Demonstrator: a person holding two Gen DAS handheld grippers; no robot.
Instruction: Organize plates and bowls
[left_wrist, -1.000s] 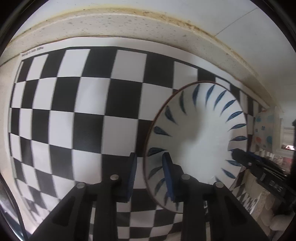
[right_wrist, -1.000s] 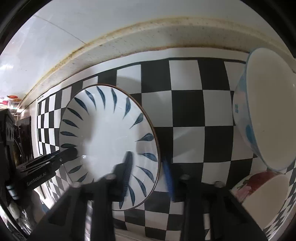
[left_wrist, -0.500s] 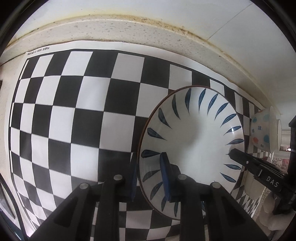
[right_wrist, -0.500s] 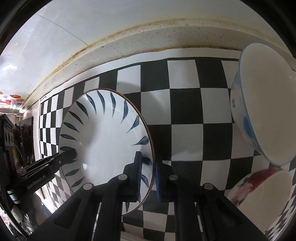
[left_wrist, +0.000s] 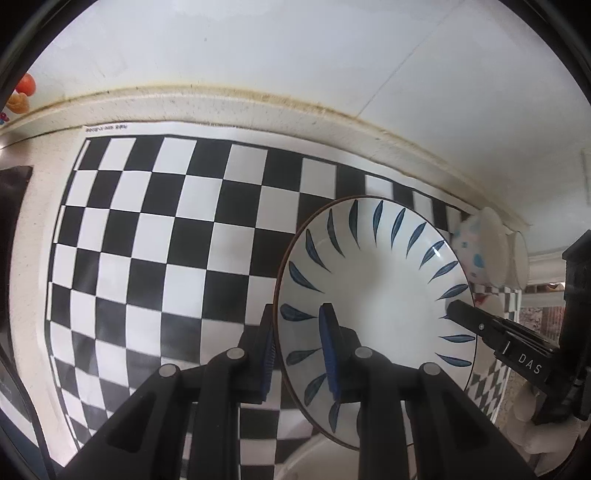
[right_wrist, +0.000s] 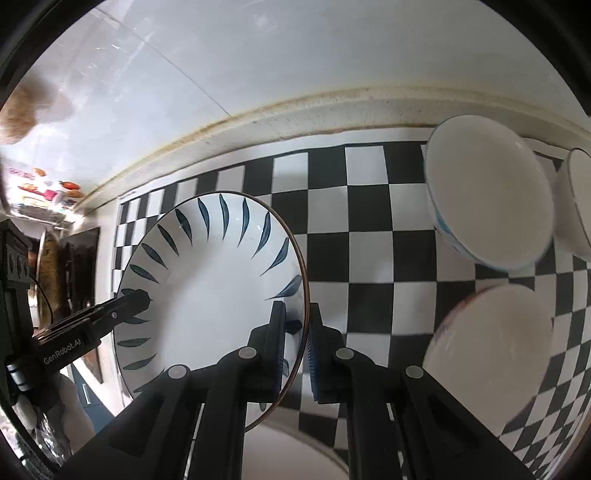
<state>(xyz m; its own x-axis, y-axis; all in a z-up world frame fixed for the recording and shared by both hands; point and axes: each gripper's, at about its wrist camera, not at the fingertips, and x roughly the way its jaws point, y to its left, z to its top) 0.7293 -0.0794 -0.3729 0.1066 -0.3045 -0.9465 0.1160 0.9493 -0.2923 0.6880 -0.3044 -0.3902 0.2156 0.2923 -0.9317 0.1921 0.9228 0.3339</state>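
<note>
Checkered mat (left_wrist: 155, 236) — both tongs (left_wrist: 299, 354) clamp plate (left_wrist: 376, 295).

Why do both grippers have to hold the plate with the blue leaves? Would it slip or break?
The plate looks glazed and shiny, so it is probably slippery. It looks like ceramic: stiff, and likely to crack if dropped. The left gripper and right gripper pinch opposite rims, which probably stops it from tipping.

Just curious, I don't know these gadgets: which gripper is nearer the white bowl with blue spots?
Right. The right gripper pinches the leaf-patterned plate's rim facing the blue-spotted bowl; the left gripper clamps the far rim.
</note>
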